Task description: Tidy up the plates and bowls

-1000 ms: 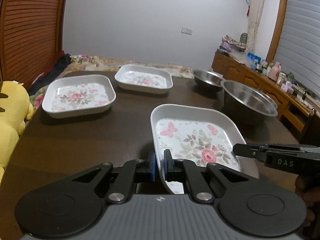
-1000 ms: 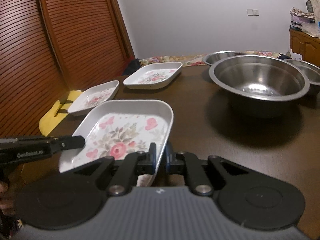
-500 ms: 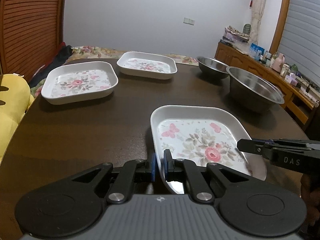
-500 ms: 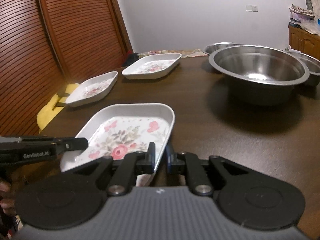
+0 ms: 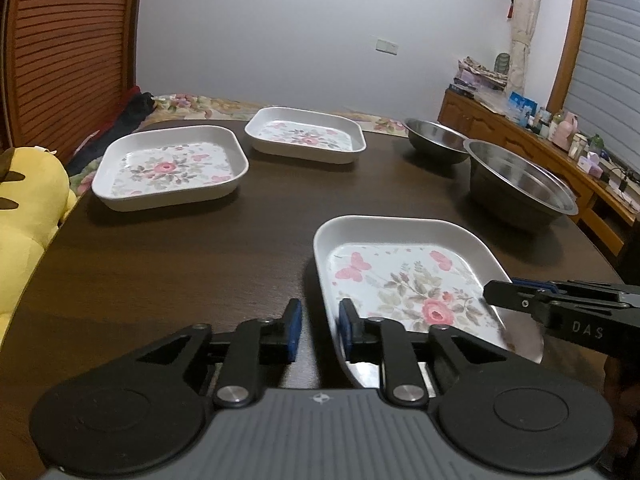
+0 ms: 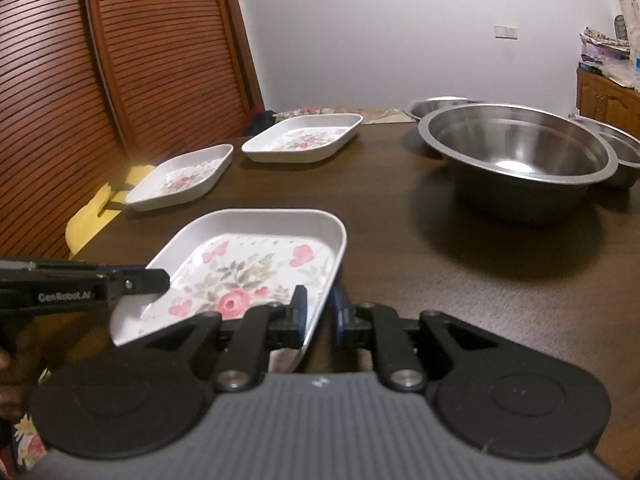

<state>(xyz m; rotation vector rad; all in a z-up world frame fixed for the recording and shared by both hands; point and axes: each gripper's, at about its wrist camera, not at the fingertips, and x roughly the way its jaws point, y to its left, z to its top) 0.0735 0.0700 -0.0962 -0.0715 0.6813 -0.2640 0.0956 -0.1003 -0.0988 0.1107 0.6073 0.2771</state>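
Fingers of the left gripper (image 5: 319, 330) are spreading apart, the left rim of the nearest floral plate (image 5: 404, 280) standing between them with a clear gap on the outer side, so they no longer pinch it. The right gripper (image 6: 319, 317) straddles the opposite rim of the same plate with its fingers set narrow; a thin gap shows beside the rim, and I cannot tell for sure whether the pads press on it. That plate sits at the near edge of the dark wooden worktop (image 5: 180, 256), seemingly flat on it. Past it on the right stands a large steel bowl (image 6: 516, 156), with a smaller steel bowl (image 6: 618, 156) just beside it and another steel bowl (image 5: 436, 144) farther back. Across the worktop on the left lie a second floral plate (image 5: 170, 166) and, behind it, a third floral plate (image 5: 304, 134), apart from each other. A yellow plush (image 5: 28, 208) sits off the left edge
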